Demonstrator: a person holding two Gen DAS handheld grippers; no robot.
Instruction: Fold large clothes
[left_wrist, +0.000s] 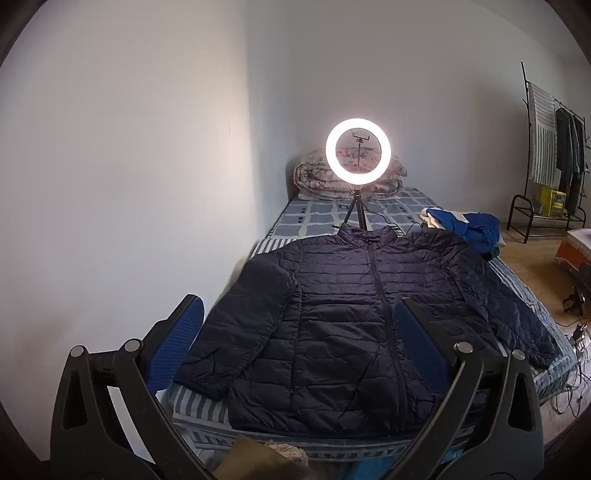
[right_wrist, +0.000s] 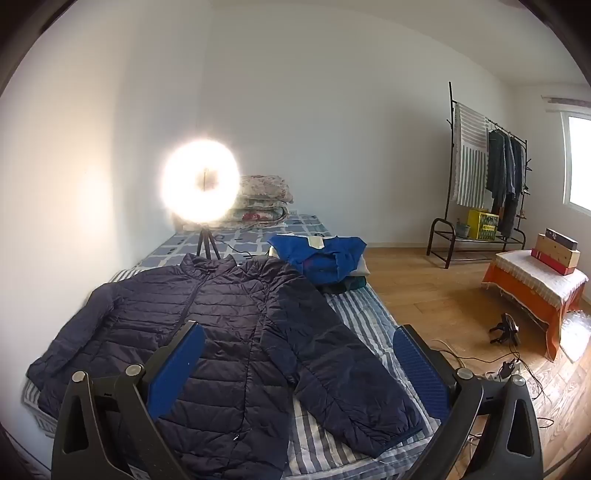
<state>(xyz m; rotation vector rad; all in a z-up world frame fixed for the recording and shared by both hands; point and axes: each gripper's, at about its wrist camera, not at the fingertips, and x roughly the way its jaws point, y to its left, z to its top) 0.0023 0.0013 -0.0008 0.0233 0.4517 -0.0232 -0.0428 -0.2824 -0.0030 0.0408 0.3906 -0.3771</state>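
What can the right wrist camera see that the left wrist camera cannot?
Only the right wrist view shows the window and the boxes stacked on the orange-draped table, framed by the open right hand-held gripper. Only the left wrist view shows the phone clamp inside the ring light, plus the open left hand-held gripper. Both show the dark puffer jacket spread flat on the bed, the blue clothes pile and the clothes rack.

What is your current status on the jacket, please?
Left gripper and right gripper open, holding nothing. Navy puffer jacket flat on bed, zipped, sleeves spread, unfolded. Ring light tripod stands just behind collar.
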